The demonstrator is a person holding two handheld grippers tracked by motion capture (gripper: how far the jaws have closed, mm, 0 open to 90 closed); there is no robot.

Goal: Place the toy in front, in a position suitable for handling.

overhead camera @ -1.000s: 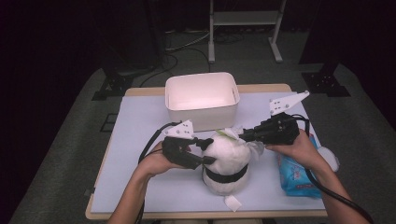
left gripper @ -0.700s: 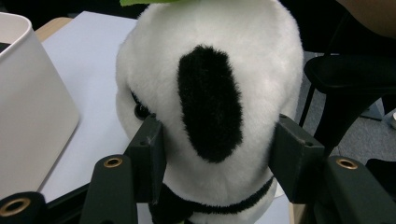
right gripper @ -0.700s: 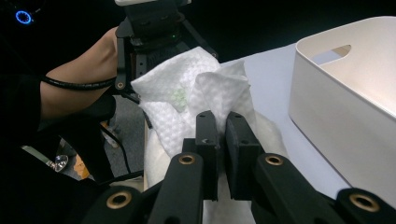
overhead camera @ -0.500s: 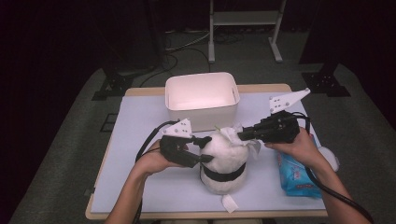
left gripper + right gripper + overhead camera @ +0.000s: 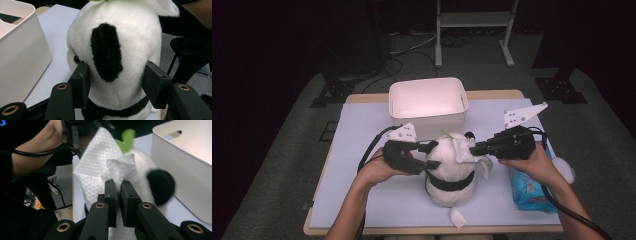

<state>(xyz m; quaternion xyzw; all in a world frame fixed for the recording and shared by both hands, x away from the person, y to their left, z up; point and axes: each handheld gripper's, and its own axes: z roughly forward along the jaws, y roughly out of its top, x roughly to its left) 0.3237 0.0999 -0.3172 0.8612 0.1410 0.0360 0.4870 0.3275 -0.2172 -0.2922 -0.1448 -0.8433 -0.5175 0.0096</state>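
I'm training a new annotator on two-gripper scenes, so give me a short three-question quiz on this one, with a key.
1. True or false: the left gripper has the plush toy's head between its jaws.
2. What does the right gripper hold? A) the blue packet B) a white wipe C) the bin's rim
3. Which thing stands on the table beyond the plush toy, away from the person?

Key
1. True: one jaw sits at each side of the head, pressing into the fur.
2. B: the white wipe is pinched between the closed jaws and lies against the toy; the blue packet lies beside the right hand.
3. The white bin.
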